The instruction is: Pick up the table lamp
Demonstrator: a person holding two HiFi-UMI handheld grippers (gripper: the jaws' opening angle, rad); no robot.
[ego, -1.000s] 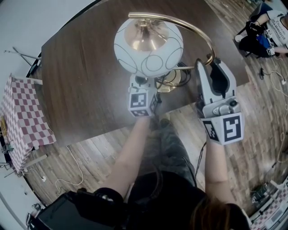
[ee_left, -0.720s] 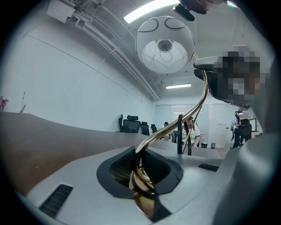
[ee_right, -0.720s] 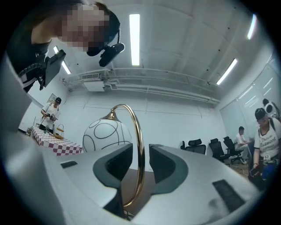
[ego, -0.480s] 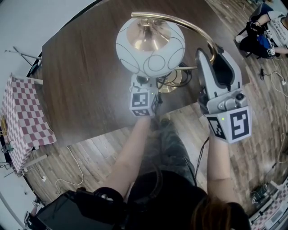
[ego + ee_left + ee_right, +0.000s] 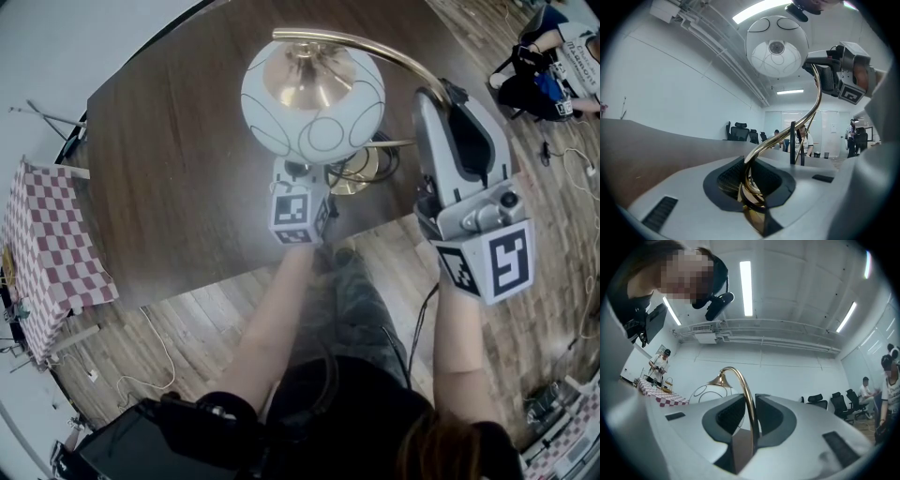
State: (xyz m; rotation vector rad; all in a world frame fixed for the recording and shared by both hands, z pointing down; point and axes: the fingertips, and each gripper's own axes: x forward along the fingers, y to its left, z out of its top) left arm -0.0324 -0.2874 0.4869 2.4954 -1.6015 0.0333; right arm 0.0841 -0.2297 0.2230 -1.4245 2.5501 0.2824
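Fingers of left gripper clamped on the lamp's brass arm, low down by the base. Right gripper: fingers closing, upper curve of the same arm between them, a sliver of gap showing beside it. Bench: dark wood, carries the table lamp near its front edge. White globe shade, thin line pattern, hangs from the arm's end above the left gripper. Round brass base on bench, black cable looped beside it.

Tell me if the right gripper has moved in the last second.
Yes: the right gripper, jaws closing around the lamp's gold arm, has risen toward the camera, its tip farther past the table's near edge.
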